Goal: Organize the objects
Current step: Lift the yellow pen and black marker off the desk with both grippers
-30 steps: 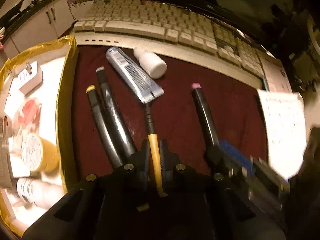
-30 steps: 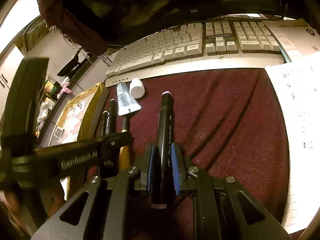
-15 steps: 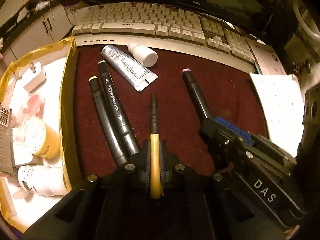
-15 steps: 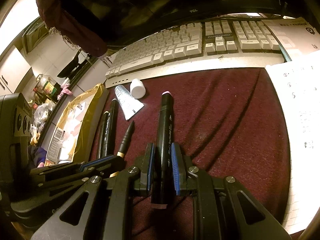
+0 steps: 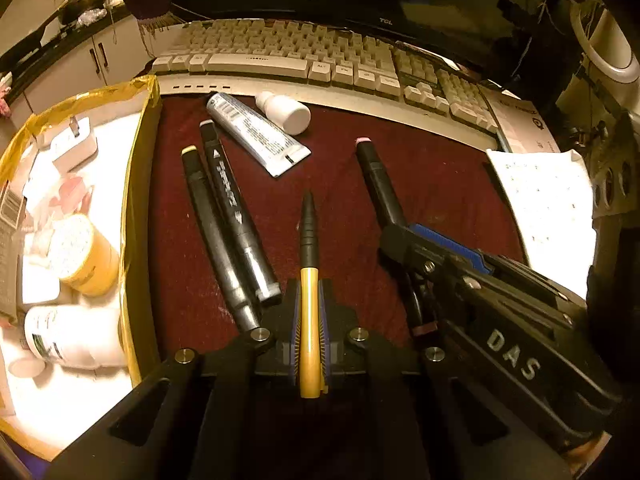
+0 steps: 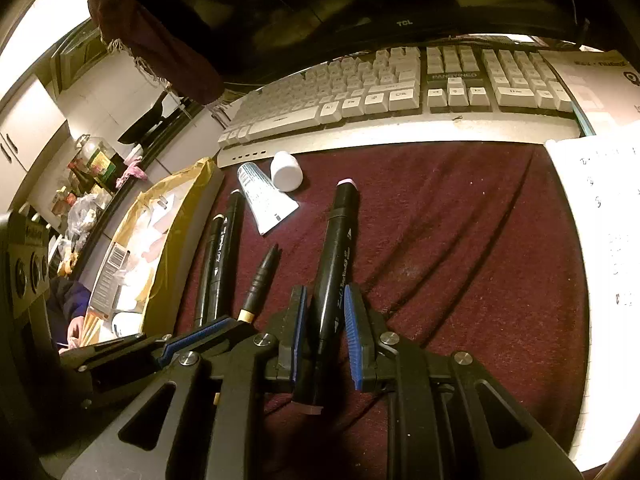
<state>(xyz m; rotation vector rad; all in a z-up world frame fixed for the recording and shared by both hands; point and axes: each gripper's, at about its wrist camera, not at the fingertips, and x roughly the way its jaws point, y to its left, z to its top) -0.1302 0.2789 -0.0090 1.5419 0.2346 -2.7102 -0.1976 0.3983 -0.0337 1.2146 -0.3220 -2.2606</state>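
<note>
My left gripper (image 5: 310, 292) is shut on a yellow-and-black pen (image 5: 309, 240), whose black tip points at the keyboard over the maroon cloth (image 5: 440, 184). To its right, my right gripper (image 5: 404, 236) straddles a black marker with a pink cap (image 5: 376, 184). In the right wrist view this marker (image 6: 338, 240) lies between the blue pads of the right gripper (image 6: 325, 300). The jaws are opening, and thin gaps show beside the barrel. Two more black markers (image 5: 224, 208) lie side by side left of the pen. A grey tube (image 5: 256, 132) and a small white bottle (image 5: 286, 112) lie beyond them.
A yellow-taped box (image 5: 140, 184) at the left holds bottles, a charger and packets. A beige keyboard (image 5: 288, 52) lies along the far edge of the cloth, with a monitor behind it. A printed paper sheet (image 5: 548, 200) covers the right side.
The left gripper has drawn the pen back from under the tube's end. The right gripper's pads have spread slightly around the pink-capped marker, which has stayed in place.
</note>
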